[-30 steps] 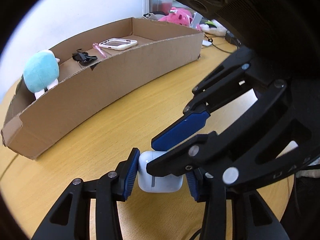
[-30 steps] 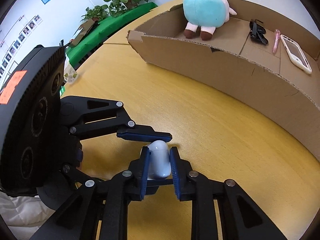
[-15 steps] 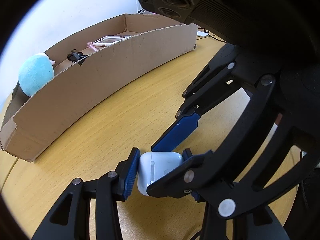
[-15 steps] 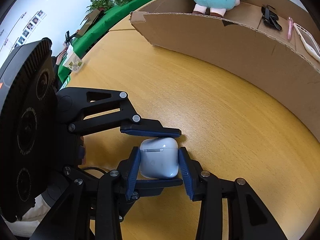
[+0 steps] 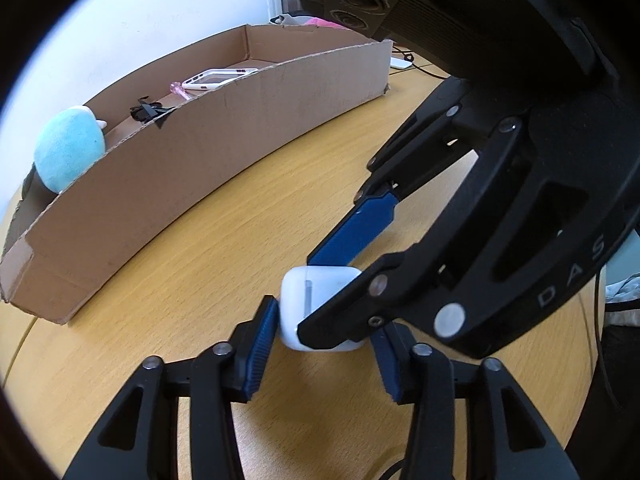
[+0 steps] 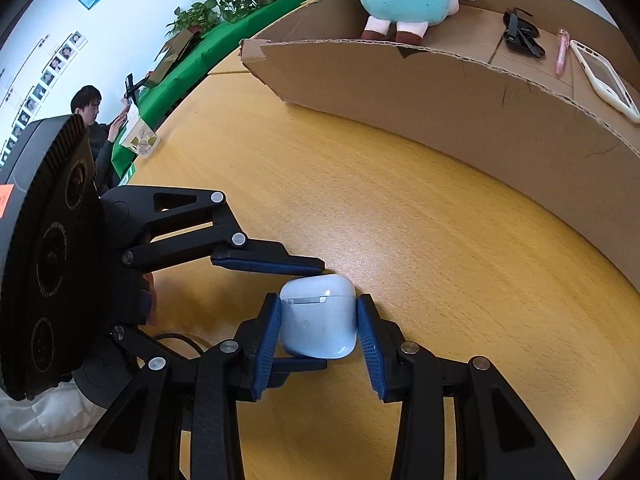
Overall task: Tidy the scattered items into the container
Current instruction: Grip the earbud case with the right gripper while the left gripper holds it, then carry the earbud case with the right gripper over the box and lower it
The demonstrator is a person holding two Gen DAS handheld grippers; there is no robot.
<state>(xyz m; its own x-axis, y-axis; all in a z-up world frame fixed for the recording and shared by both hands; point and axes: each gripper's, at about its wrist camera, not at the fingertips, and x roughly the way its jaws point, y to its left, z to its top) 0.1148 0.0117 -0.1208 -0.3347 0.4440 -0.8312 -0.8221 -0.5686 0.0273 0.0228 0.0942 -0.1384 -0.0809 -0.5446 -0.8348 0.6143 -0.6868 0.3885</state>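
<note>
Right, the desk point(image 5: 160, 280) carries the cardboard box point(image 5: 200, 168) on its far side. The white earbud case point(image 5: 316, 284) sits nearer, outside it, its lid end and probably its long axis pointing far, towards the box. My right gripper point(image 6: 318, 316) has just been opening its jaws and now clasps the case's sides. My left gripper point(image 5: 322, 336) pinches it crosswise, a handover, I reckon.
</note>
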